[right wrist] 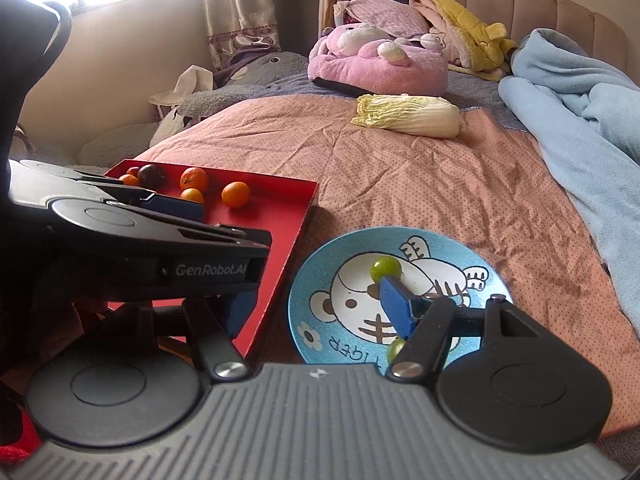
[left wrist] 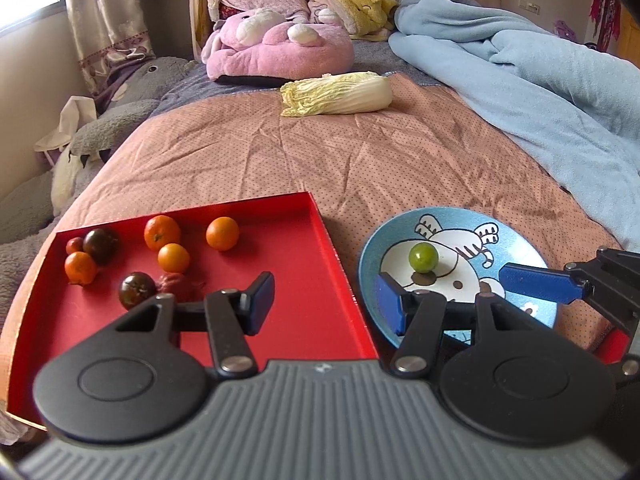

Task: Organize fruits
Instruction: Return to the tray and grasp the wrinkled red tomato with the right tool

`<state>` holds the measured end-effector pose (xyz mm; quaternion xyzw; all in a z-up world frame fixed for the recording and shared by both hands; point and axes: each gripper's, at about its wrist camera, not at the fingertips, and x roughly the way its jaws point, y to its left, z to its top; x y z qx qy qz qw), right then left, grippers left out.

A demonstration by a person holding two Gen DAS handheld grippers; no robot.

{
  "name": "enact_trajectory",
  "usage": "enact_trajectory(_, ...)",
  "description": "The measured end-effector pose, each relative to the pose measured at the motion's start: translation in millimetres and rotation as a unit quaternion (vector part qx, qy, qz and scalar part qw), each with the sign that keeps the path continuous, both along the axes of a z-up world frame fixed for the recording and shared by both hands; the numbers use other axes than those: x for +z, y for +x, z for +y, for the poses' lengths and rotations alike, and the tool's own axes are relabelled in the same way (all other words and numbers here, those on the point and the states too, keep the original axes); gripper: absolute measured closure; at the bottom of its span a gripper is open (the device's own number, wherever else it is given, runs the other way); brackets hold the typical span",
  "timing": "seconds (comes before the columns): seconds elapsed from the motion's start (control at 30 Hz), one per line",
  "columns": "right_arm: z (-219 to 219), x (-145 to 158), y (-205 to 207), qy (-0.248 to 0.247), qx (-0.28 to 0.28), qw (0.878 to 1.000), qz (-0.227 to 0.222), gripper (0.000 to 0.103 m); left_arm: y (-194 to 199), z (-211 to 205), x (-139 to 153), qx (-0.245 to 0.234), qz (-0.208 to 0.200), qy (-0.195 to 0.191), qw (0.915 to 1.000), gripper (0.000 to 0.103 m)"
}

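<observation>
A red tray [left wrist: 280, 320] holds several oranges [left wrist: 222, 233], two dark tomatoes [left wrist: 137, 289] and a red fruit [left wrist: 176, 285]. My left gripper [left wrist: 326, 304] hangs open and empty over the tray's right rim. To its right, a blue cartoon plate [right wrist: 320, 276] carries a green fruit [right wrist: 386, 268], with a second green fruit [right wrist: 396, 348] near its front rim. My right gripper [right wrist: 316, 308] is open with nothing held, above the gap between tray and plate. In the left wrist view only one of its blue fingers [left wrist: 540, 282] shows, over the plate [left wrist: 370, 264] near the green fruit [left wrist: 423, 257].
Everything lies on a pink dotted bedspread [left wrist: 360, 152]. A napa cabbage [left wrist: 336, 93] lies farther back, with a pink plush [left wrist: 276, 46] behind it. A light blue blanket [left wrist: 540, 80] is bunched along the right side, and grey plush toys [left wrist: 120, 120] lie on the left.
</observation>
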<state>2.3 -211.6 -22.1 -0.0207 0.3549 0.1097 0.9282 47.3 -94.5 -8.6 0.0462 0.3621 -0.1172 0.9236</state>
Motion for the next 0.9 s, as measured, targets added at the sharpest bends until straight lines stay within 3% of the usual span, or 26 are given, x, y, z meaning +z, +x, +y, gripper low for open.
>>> enact_trajectory(0.43,49.9,-11.0,28.8,0.006,0.056,0.998,0.013,0.030,6.6,67.0,-11.3,0.073,0.010,-0.001,0.9973,0.045)
enact_trajectory(0.9,105.4,-25.4,60.9,-0.005,0.120,0.992,0.022,0.031,19.6,138.6,-28.1,0.154,0.034,-0.021,0.9873,0.045)
